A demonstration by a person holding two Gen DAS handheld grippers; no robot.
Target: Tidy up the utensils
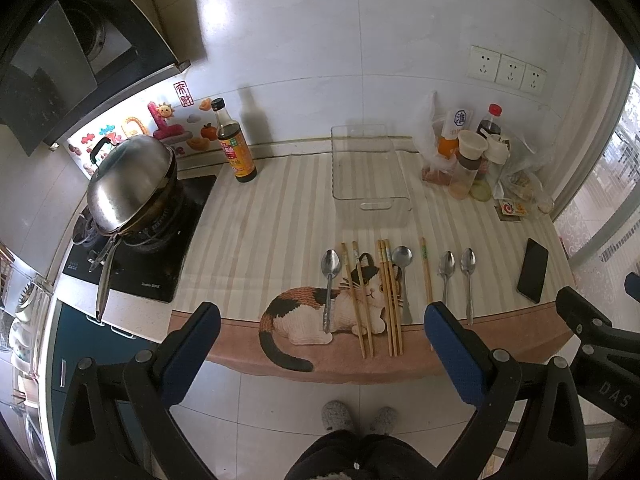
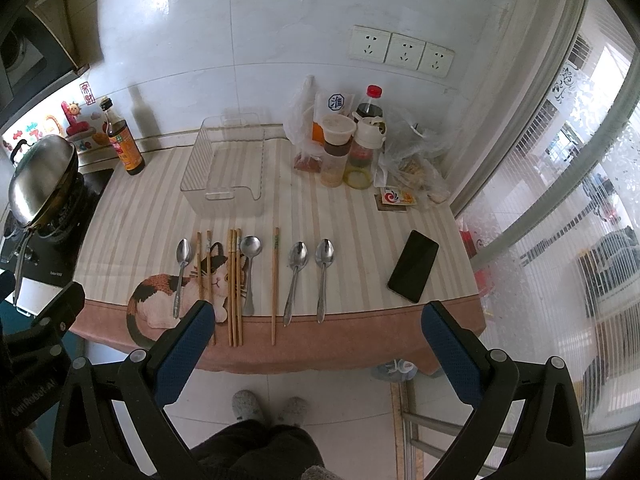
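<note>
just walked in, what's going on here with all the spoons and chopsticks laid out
A person stands at the counter with a gripper in each hand, both open and holding nothing. The left gripper and right gripper hover short of the counter edge. Four spoons and several chopsticks lie in a row on the cat mat. Behind them sits a clear bin with nothing in it, so no sorting has started.

left gripper [image 1: 322, 334]: jaws spread wide, gripping nothing, raised level | right gripper [image 2: 318, 332]: jaws equally wide, gripping nothing, held alongside | both pointed forward and slightly down
</note>
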